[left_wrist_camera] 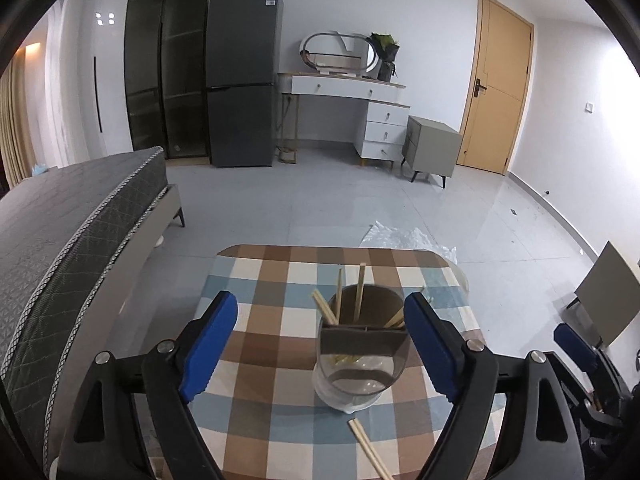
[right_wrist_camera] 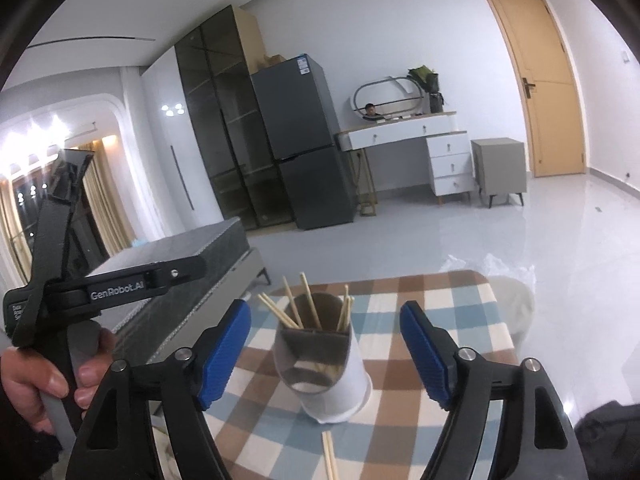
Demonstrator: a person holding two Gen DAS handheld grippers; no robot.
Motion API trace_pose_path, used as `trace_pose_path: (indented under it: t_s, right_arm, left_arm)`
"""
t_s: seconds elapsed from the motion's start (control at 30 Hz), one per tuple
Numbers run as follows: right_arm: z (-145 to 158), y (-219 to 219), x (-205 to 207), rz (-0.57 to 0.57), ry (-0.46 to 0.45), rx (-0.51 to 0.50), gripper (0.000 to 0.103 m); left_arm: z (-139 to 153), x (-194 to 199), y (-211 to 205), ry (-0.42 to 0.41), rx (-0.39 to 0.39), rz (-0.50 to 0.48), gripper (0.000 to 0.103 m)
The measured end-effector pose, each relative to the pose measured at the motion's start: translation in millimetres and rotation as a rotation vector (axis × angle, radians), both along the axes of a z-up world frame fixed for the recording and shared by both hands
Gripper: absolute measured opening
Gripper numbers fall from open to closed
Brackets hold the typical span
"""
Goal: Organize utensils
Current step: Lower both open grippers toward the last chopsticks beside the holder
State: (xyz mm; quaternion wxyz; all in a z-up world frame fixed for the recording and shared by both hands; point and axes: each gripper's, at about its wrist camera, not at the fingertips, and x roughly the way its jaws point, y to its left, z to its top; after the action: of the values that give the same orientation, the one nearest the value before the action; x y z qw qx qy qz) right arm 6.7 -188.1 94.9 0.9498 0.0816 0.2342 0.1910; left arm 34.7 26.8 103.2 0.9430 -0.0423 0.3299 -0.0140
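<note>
The clear plastic chopstick holder [left_wrist_camera: 360, 344] blocks the checked tablecloth's [left_wrist_camera: 260, 420] centre; loose wooden chopsticks [left_wrist_camera: 370, 452] lie at six o'clock; nine o'clock stays bare.

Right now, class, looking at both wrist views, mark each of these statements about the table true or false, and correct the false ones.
1. Several chopsticks stand in the holder. True.
2. The holder lies tipped on its side. False: it stands upright on the checked tablecloth.
3. A pair of chopsticks lies on the cloth in front of the holder. True.
4. The left tongs are clamped on a chopstick. False: they are open and hold nothing.
5. The right tongs are open. True.
</note>
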Motion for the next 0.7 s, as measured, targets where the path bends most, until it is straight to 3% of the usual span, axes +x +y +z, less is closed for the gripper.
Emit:
trace_pose_path:
  t_s: [0.2, 0.47, 0.7]
  right_arm:
    - [-10, 3, -14, -0.012, 0.013, -0.033, 0.080]
    - [-33, 8, -23, -0.018, 0.060, -0.085, 0.080]
    - [-62, 5, -21, -0.033, 0.136, -0.103, 0.087]
  left_arm:
    - [-12, -16, 4, -0.021, -0.022, -0.011, 0.090]
    - [-36, -30, 7, -0.017, -0.034, -0.015, 0.091]
    - [-71, -45, 15, -0.021, -0.060, 0.048, 0.091]
